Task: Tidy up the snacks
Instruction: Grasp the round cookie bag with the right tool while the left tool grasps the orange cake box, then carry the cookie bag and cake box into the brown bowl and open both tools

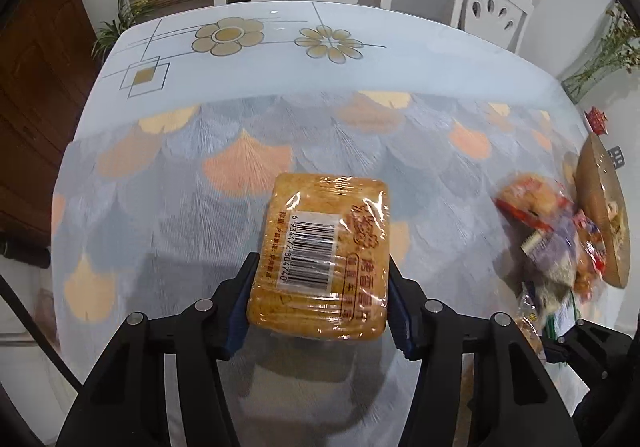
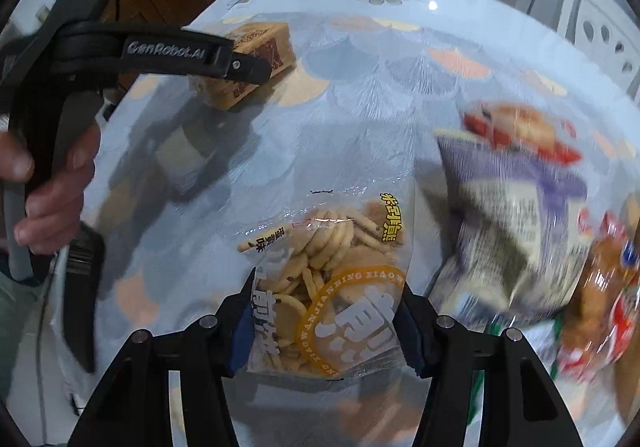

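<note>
Glossy plastic-wrapped cracker pack [image 1: 320,255]

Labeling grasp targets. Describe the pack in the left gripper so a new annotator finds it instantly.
Start at the table under its fan-patterned cloth; over its near middle the left gripper is shut on the toast pack, a flat golden-brown slab in clear wrap. Unlike the loose, crinkly snack bags heaped at the right, it is rigid, rectangular, and has a white barcode sticker facing up.

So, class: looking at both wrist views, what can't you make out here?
- Purple-and-white snack bag, right wrist view: motion blur makes its print unreadable.
- Round wooden tray, left wrist view: cut off by the fisheye rim.
- Wrapped golden rusk pack, left wrist view: underside hidden; left gripper covers its sides.
</note>
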Demonstrator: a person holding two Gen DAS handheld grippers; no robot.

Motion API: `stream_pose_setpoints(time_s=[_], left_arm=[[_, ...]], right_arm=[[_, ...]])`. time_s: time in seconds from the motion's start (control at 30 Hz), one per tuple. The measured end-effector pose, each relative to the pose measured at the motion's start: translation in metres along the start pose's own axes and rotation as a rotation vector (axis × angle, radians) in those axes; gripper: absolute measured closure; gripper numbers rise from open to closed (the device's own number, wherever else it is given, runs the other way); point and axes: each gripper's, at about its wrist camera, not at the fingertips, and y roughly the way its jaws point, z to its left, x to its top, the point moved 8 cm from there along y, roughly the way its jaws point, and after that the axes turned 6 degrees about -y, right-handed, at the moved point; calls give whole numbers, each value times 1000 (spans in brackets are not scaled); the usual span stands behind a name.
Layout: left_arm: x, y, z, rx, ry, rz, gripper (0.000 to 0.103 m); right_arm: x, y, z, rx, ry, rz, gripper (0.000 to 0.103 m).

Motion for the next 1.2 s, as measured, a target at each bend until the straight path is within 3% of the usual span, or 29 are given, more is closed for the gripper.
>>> stream_pose_setpoints(time_s=[0.3,0.67,1.2], left_arm=[[-37,-35,-28,-23,-1,-28,52],[-73,-68,-89,-75,-17,-48,52],[-58,-100,-222,-137,67,-131,52]], right_arm=[[-36,-30,-16,141,122,-28,46],[-68,-70,-33,141,161,-70,46],[-111,-153,-126,121,254,-172,46]])
